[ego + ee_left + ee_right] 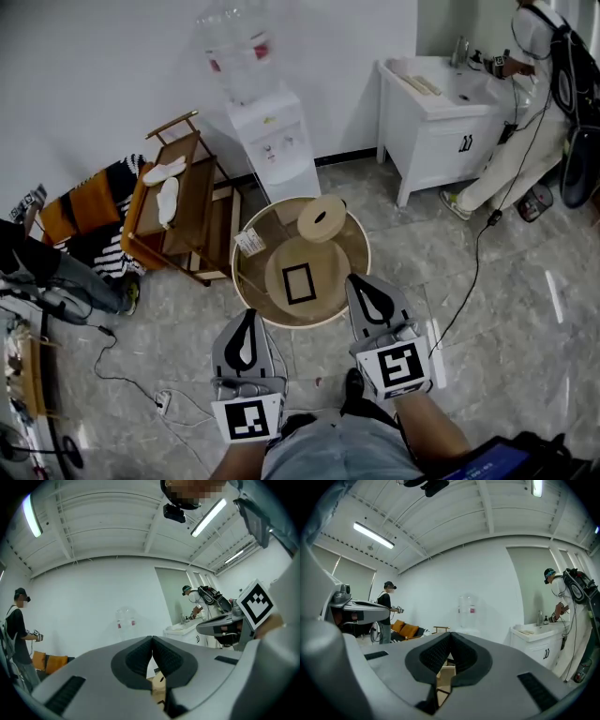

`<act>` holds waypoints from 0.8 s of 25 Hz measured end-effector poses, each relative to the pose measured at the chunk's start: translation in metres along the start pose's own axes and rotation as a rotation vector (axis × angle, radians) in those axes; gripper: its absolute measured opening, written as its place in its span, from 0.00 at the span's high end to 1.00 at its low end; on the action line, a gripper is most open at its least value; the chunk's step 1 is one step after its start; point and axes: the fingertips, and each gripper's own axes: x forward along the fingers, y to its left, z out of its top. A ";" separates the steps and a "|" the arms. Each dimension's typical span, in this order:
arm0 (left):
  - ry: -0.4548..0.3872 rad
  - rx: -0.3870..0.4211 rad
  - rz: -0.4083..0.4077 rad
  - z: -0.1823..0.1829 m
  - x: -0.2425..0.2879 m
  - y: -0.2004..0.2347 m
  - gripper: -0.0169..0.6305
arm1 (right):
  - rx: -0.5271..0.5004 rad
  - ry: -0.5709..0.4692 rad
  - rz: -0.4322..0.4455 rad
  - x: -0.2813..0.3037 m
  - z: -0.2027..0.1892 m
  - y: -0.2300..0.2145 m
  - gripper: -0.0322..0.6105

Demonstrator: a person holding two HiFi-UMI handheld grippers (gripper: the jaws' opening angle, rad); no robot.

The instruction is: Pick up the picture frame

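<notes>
Head view first: the picture frame (298, 283), dark-edged and rectangular, lies flat on a round wooden panel in the middle of the round table (246, 298). A wooden disc (322, 217) with a slot sits at the table's far edge. The left gripper (249, 319) hovers just short of the table's near rim, the right gripper (364, 283) reaches over that rim, just beside the frame but not touching it. Behind the table stands a water dispenser (272, 141), with a white sink cabinet (441, 127) to the right, where a person in white (525, 112) is busy.

Left gripper view: the left gripper (152, 640) has its dark pads pressed tip to tip, nothing between them. The right gripper's marker cube (255, 603) shows off to the side, and another person (18, 625) stands by the far wall.

Right gripper view: the right gripper (451, 635) is likewise pinched together on nothing. Pale wood shows below its tips; the frame itself cannot be made out there.
</notes>
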 end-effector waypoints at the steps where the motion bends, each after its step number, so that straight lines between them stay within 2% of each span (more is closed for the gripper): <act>1: 0.000 0.001 0.013 0.003 0.004 0.002 0.95 | 0.000 -0.007 0.009 0.005 0.004 -0.004 0.93; 5: -0.007 0.011 0.065 0.012 0.024 0.013 0.95 | -0.005 -0.022 0.045 0.030 0.017 -0.016 0.93; 10: 0.004 0.005 0.101 0.001 0.038 0.029 0.95 | -0.010 -0.029 0.076 0.061 0.015 -0.017 0.93; 20: 0.014 -0.046 0.099 -0.038 0.103 0.086 0.95 | -0.037 0.004 0.064 0.147 0.003 -0.019 0.93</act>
